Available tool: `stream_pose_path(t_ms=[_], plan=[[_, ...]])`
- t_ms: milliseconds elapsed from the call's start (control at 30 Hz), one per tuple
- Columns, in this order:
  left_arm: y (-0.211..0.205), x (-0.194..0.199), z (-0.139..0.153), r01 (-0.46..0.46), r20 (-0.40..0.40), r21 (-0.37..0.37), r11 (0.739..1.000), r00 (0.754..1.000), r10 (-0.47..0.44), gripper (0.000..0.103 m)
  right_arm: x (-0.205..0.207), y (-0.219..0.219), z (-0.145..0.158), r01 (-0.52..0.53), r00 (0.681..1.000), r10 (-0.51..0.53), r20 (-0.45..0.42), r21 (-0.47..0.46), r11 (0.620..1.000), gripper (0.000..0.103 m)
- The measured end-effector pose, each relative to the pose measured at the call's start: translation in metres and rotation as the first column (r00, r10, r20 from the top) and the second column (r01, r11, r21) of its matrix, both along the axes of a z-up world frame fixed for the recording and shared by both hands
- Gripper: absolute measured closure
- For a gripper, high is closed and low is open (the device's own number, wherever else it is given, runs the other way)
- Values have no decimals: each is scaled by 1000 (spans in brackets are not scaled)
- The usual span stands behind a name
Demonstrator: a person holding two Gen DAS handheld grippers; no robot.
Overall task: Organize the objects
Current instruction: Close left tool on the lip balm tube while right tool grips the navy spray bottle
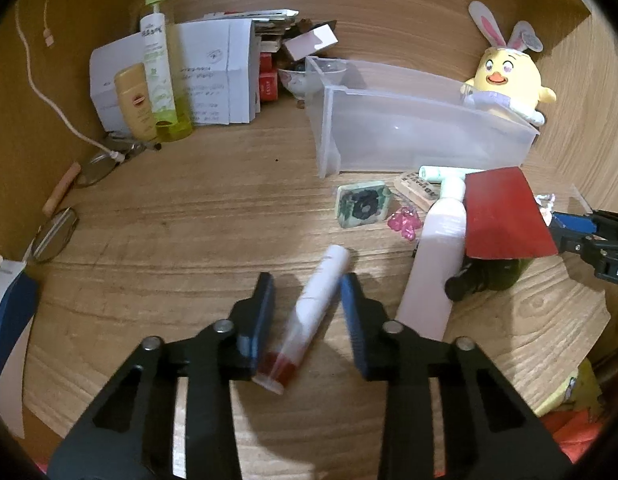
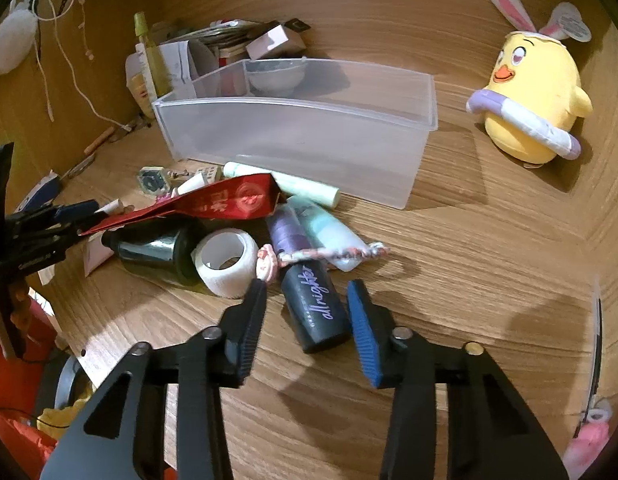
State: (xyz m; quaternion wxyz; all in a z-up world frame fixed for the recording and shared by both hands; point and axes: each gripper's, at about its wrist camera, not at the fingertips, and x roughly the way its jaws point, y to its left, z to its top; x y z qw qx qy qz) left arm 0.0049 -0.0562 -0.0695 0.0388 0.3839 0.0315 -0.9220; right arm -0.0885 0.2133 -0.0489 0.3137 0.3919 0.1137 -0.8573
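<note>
Presently listed, item one: white tube (image 1: pixel 315 312) with a red band near its flat end, lying on the wooden desk (image 1: pixel 181 232) between the fingers of the left gripper (image 1: pixel 307 294); the blue pad on one side touches its flank, the other pad appears just apart, so the jaws stand narrowed about it without a sure clamp. Item two: dark bottle (image 2: pixel 315 312) lettered "all nighter", lying between the fingers of the right gripper (image 2: pixel 307 300); jaws likewise narrowed, a visible gap remaining on each side, nothing yet pinched. Beyond the right fingertips: roll of white tape (image 2: pixel 227 262), dark green bottle (image 2: pixel 157 250), red packet (image 2: pixel 225 202), pale mint tubes (image 2: pixel 329 232), then the clear plastic bin (image 2: pixel 297 128), seemingly empty and the likely destination. Far off to the side stands a yellow chick plush (image 2: pixel 533 100). Handling note: each grip looks best centred on the body of its cylinder, pads square to the sides, closed firmly before lifting, since round items may roll or squirt forward. Obscured: the white tube is motion-blurred and its cap end unclear; the dark bottle's far end hides under a beaded charm (image 2: pixel 333 254); the rear clutter of papers (image 1: pixel 213 76) is not legible.
</note>
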Motion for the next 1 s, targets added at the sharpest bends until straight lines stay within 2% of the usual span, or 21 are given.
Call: stream_pose_path(t_ms=[167,367,533,1000], plan=[[0,-2,0,-4,0,-4,1000,1000,4,88,-2,3,-3,-3,1000,3,23,-1,1000,75],[-2,-4,1,-8,0,25,1000,1000,8,88,3,15,1,14,1000,-14,19,1,1000,79],[2,-6,5,-3,-15,39,999,1000,4,88,7,28,16,34,999,-34,-8,-21,999,80],[12,-11,41,31,-110,60,998,994,-24,88,12,20,43,-9,997,6,-75,-34,999,80]])
